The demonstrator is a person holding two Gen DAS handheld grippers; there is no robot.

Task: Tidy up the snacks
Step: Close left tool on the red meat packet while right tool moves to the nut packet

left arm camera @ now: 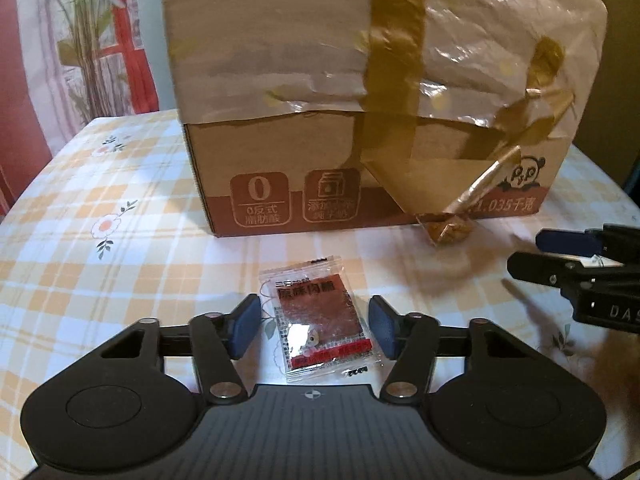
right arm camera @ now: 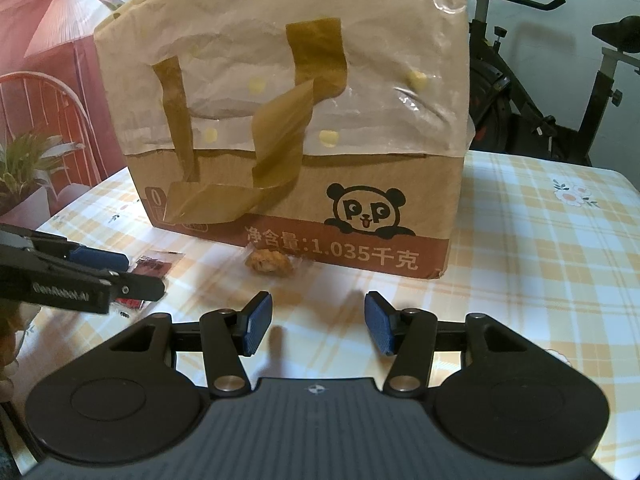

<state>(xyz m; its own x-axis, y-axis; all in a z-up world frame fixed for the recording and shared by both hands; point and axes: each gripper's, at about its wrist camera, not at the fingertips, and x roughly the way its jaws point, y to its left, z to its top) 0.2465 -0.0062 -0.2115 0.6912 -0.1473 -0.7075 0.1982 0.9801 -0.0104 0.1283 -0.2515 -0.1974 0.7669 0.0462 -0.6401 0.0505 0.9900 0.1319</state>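
Note:
A small clear snack packet [left arm camera: 320, 332] with a red-brown slab inside lies flat on the checked tablecloth. My left gripper [left arm camera: 315, 320] has its blue pads against the packet's two side edges, shut on it. In the right wrist view the same packet [right arm camera: 158, 262] peeks out under the left gripper [right arm camera: 146, 274]. A brown wrapped snack [right arm camera: 268, 262] lies against the foot of the cardboard box [right arm camera: 360, 208], just ahead of my right gripper [right arm camera: 318, 322], which stands open and holds nothing. From the left wrist view the right gripper [left arm camera: 524, 254] reaches in at the right edge.
The tall cardboard box [left arm camera: 280, 160], wrapped in plastic with loose brown tape, fills the middle of the table [left arm camera: 100, 240]. An exercise bike [right arm camera: 540, 100] stands behind the table on the right. A potted plant [left arm camera: 80, 20] is at the back left.

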